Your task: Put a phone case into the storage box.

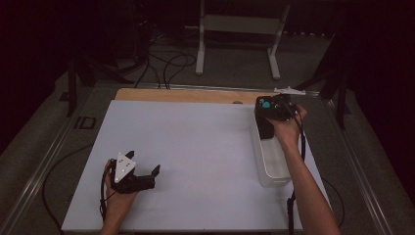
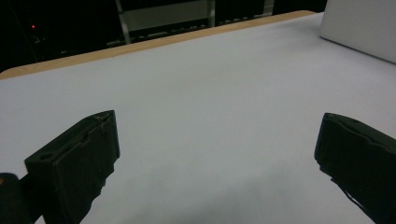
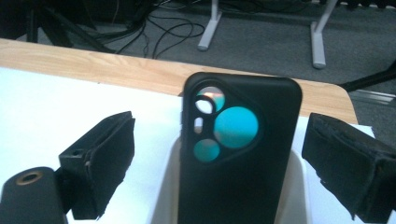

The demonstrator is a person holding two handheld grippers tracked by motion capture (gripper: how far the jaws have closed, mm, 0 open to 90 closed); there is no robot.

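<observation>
Where the phone case sits: while its lower part is cut off at the bottom of the right gripper view, a black phone case [image 3: 243, 154] stands upright between the right tongs' jaws, camera cut-outs facing the lens, apparently inside the near end of the white bin [image 3: 299, 186].
Right tongs [image 3: 224, 168]: released, jaws wide apart on either side of the case, neither pad touching it.
Right tongs from above: held by the person's right hand [image 1: 288, 128] over the far end of the clear bin [image 1: 270, 161]; the case is hard to tell apart from the dark tool there.
Bin: long, narrow, lying along the right edge of the white worktop [image 1: 195, 147].
Left tongs [image 2: 215, 158]: released, jaws spread wide over bare white worktop, nothing between them.
Left tongs from above: at the near left of the worktop [image 1: 142, 171], grey three-cornered plate on top, in the person's left hand [image 1: 117, 198], well apart from the bin.
Far edge: a strip of bare wood [image 1: 186, 95] runs behind the white sheet; beyond it, cables and a white stand [image 1: 240, 29] on the floor.
</observation>
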